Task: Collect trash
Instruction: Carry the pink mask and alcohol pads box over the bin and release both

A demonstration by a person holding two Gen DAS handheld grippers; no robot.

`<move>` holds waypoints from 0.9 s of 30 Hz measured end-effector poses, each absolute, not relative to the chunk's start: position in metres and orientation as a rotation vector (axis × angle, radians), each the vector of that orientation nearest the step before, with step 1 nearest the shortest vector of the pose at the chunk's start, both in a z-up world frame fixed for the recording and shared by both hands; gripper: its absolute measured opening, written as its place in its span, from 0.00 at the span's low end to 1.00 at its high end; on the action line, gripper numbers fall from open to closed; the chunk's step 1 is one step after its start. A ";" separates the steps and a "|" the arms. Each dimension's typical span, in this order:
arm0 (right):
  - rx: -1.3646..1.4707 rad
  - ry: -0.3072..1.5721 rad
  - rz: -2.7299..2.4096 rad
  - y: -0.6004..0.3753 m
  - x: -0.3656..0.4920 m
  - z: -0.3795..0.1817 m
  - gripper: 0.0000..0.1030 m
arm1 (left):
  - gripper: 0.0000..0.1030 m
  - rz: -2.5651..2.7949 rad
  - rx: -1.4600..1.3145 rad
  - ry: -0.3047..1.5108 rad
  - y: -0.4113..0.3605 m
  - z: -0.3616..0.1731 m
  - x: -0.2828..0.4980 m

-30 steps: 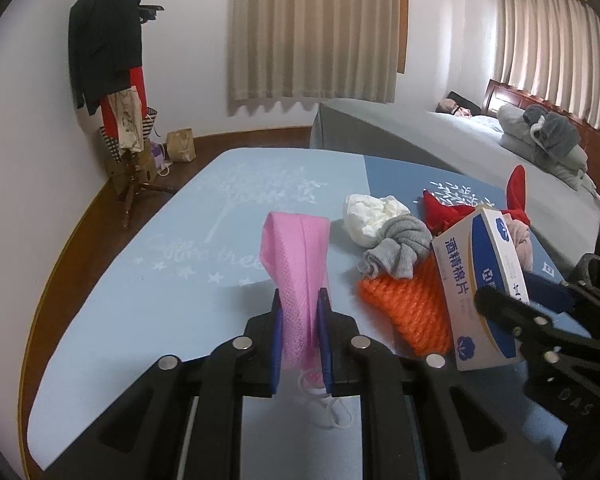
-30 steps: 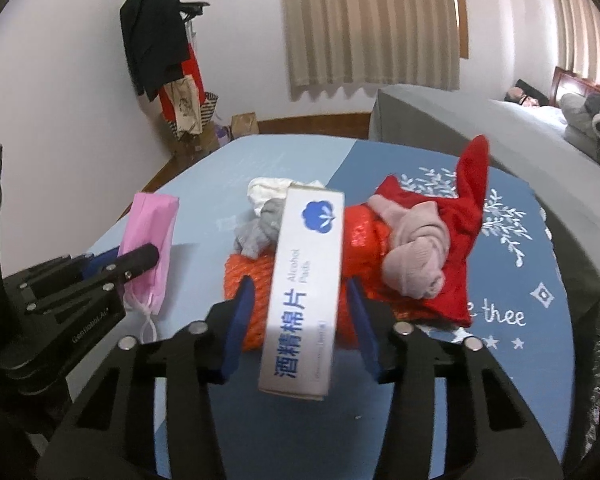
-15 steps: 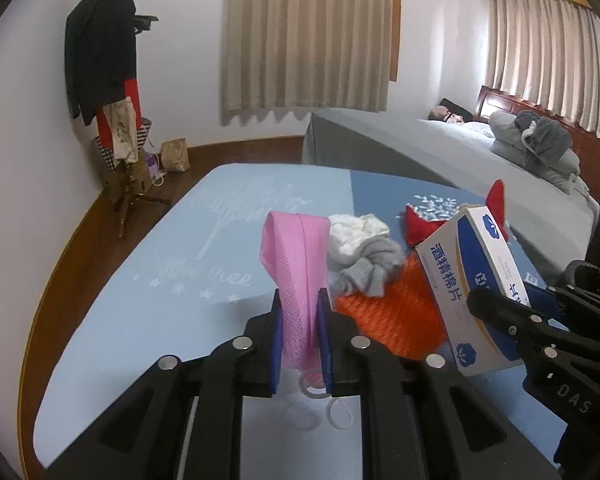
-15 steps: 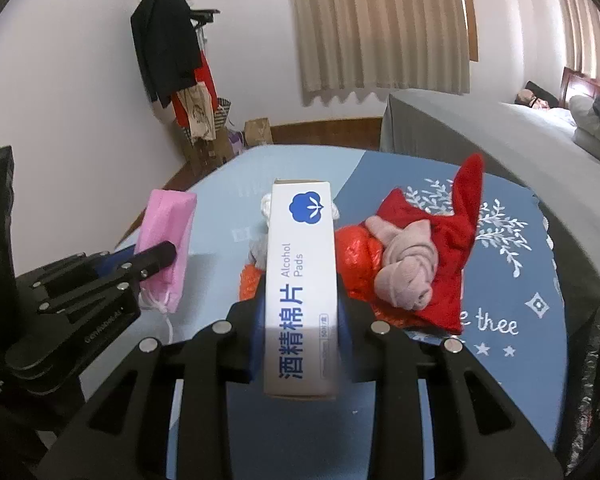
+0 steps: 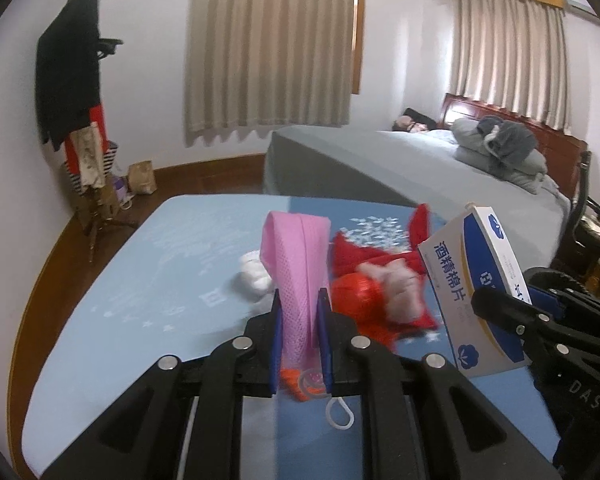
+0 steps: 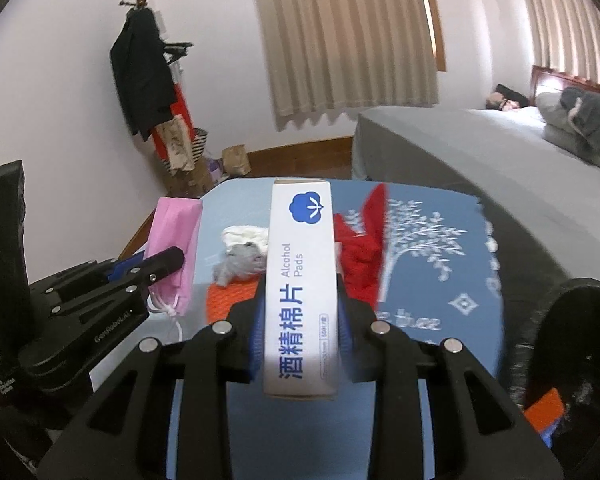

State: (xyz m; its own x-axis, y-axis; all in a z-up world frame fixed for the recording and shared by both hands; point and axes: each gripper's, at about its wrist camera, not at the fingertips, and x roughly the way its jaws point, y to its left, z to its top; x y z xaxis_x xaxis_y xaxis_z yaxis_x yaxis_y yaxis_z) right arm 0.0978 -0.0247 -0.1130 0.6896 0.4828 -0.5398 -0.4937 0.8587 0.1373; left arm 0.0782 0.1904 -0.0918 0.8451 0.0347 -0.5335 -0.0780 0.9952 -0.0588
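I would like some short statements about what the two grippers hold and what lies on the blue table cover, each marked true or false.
1. The left gripper is shut on a folded pink face mask. True.
2. The right gripper stands open with nothing between its jaws. False: it is shut on a white and blue cardboard box of alcohol pads; its jaws have just closed on it.
3. An orange mesh piece lies on the blue table cover. True.
4. The red cloth hangs on the coat stand. False: it lies on the table cover.
5. The mask's white ear loop hangs below the left gripper. True.
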 end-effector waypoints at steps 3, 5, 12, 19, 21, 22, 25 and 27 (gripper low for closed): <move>-0.009 0.587 0.511 -0.043 0.097 -0.109 0.28 | 0.15 0.020 -0.072 0.551 0.172 -0.087 0.082; 0.002 0.581 0.484 -0.058 0.096 -0.107 0.28 | 0.15 -0.011 -0.069 0.546 0.160 -0.084 0.085; 0.037 0.563 0.379 -0.110 0.098 -0.104 0.28 | 0.15 -0.116 -0.052 0.530 0.114 -0.077 0.092; 0.064 0.554 0.249 -0.168 0.100 -0.109 0.28 | 0.15 -0.227 -0.035 0.525 0.062 -0.077 0.099; 0.073 0.555 0.205 -0.185 0.099 -0.111 0.28 | 0.15 -0.251 -0.032 0.525 0.050 -0.076 0.103; 0.077 0.554 0.184 -0.193 0.099 -0.112 0.28 | 0.15 -0.273 -0.029 0.524 0.040 -0.076 0.105; 0.089 0.554 0.124 -0.216 0.097 -0.114 0.28 | 0.15 -0.314 -0.019 0.523 0.018 -0.075 0.109; 0.096 0.552 0.084 -0.234 0.094 -0.118 0.28 | 0.15 -0.341 -0.012 0.523 0.005 -0.074 0.113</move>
